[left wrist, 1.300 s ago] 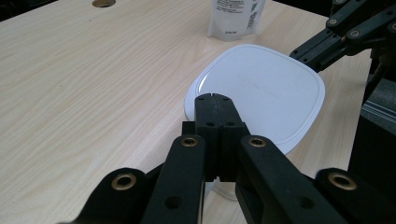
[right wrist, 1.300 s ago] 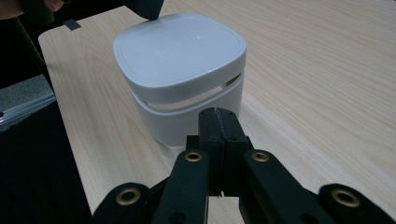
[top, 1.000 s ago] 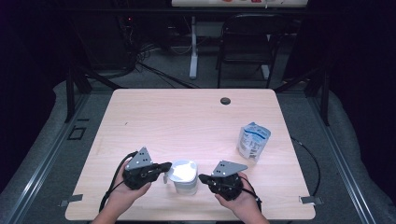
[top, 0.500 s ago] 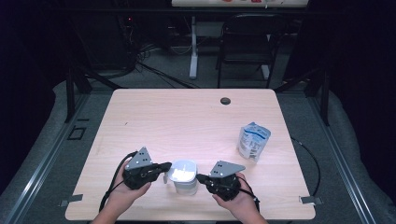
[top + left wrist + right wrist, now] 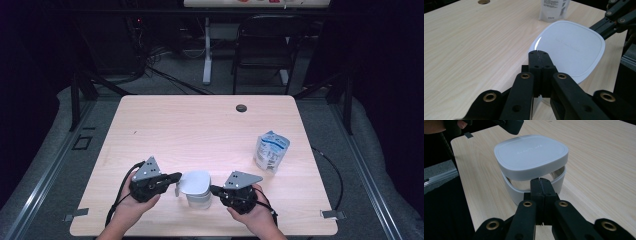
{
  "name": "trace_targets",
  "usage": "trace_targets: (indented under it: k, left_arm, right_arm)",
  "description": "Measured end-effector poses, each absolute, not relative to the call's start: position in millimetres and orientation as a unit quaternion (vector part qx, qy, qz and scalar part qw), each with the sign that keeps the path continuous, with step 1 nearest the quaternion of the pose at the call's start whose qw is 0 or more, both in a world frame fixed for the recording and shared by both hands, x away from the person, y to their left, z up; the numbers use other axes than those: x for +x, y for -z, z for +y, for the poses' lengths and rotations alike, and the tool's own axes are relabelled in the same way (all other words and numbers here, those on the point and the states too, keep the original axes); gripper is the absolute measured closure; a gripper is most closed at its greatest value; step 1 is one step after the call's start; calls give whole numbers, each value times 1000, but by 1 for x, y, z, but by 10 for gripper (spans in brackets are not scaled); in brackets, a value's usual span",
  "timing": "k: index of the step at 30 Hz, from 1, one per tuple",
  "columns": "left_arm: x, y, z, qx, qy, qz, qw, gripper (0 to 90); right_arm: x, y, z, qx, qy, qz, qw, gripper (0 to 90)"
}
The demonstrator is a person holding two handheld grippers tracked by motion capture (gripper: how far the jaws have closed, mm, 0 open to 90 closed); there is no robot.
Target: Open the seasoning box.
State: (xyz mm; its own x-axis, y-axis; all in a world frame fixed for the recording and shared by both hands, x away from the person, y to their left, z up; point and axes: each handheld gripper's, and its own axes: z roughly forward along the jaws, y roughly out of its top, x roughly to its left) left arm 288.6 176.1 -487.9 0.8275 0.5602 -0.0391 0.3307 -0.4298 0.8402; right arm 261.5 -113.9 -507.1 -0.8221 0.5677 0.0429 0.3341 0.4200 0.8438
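A white squarish container [image 5: 199, 200] stands near the table's front edge, between both hands. Its white lid [image 5: 195, 181] is raised and tilted above the base. My left gripper [image 5: 178, 176] is shut on the lid's left edge, and in the left gripper view the jaws [image 5: 539, 53] meet at the lid [image 5: 571, 47]. My right gripper [image 5: 213, 190] is shut on the base's right rim. The right gripper view shows a gap between lid [image 5: 531, 153] and base [image 5: 534, 188], with the gripper [image 5: 540, 180] at the rim.
A white and blue pouch [image 5: 271, 151] stands upright at the table's right, seen too in the left gripper view as a pouch [image 5: 554, 8]. A round cable hole [image 5: 241, 108] sits near the far edge. The front edge of the table [image 5: 150, 227] lies just below the hands.
The lid has risen slightly off the container and tilted. Both hands have stayed almost where they were.
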Motion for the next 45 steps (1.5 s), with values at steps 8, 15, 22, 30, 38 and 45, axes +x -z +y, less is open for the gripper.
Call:
trace_targets:
  k: [8,15,22,30,38,45]
  left_arm:
    - [293,493,186,825,-122,293,467,832]
    - [297,497,196,815,-126,313,472,722]
    - [297,496,200,809,-119,322,477,671]
    - [299,498,204,806,-132,333,471,610]
    - [301,499,208,804,-140,336,469,579]
    - [301,500,209,803,-140,337,472,568]
  right_arm:
    - [262,504,-112,271,-474,829,123,900]
    - [265,501,-111,275,-480,825,118,900]
    - [267,497,-107,269,-484,824,116,900]
    - [268,492,-101,262,-486,825,117,900]
    - [269,487,-98,258,-486,827,116,900]
    - [270,481,-93,252,-488,827,118,900]
